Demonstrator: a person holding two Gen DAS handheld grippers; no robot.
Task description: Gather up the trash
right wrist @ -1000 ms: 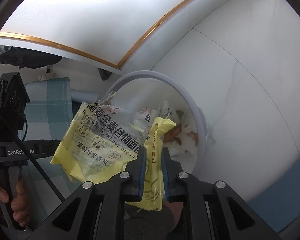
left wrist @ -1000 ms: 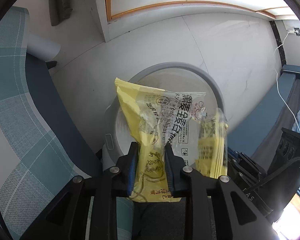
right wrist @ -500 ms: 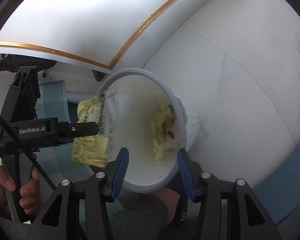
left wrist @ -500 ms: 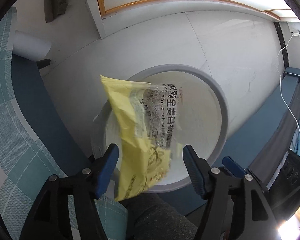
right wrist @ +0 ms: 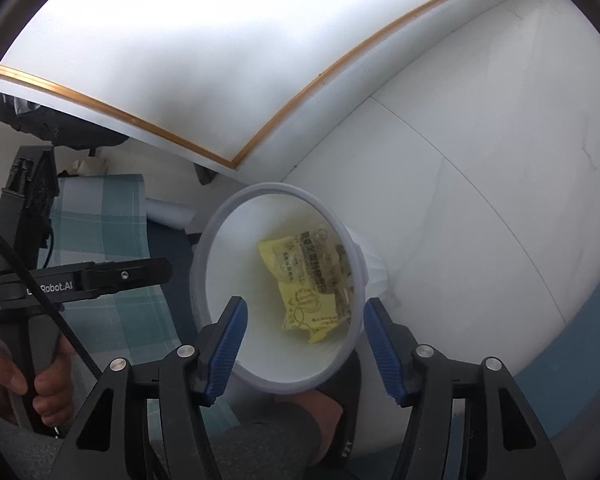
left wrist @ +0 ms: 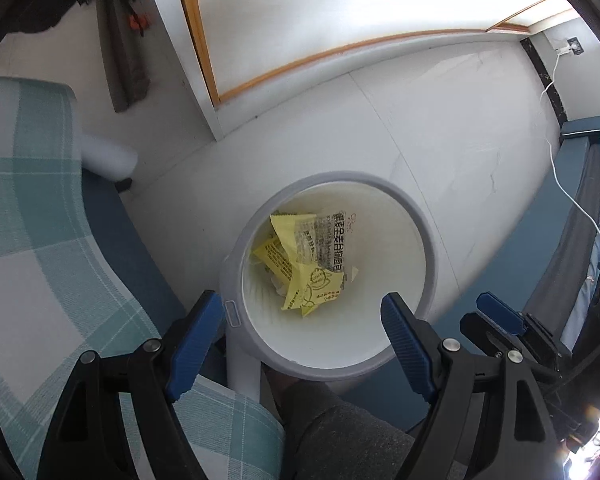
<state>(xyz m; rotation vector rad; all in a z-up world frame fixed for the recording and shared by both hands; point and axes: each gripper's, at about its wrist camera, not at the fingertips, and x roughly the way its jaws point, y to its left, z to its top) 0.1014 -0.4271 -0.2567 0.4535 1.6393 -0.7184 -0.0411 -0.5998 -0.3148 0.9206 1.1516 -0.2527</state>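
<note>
Left wrist view: my left claw [left wrist: 302, 322] is empty, jaws opening wider, hovering over the white trash bin [left wrist: 430, 256] on the floor. The yellow bread wrapper [left wrist: 300, 256] lies at the bottom.

Right wrist view: right claw [right wrist: 304, 344] is likewise opening with nothing between its jaws; the wrapper [right wrist: 306, 284] sits inside the bin [right wrist: 216, 236]. This drop looks done; I can't see other trash left.

My view: teal plaid sofa cushion [left wrist: 40, 216], white tiled floor [left wrist: 440, 128], white cable [left wrist: 572, 200] near wall socket [left wrist: 571, 45].
</note>
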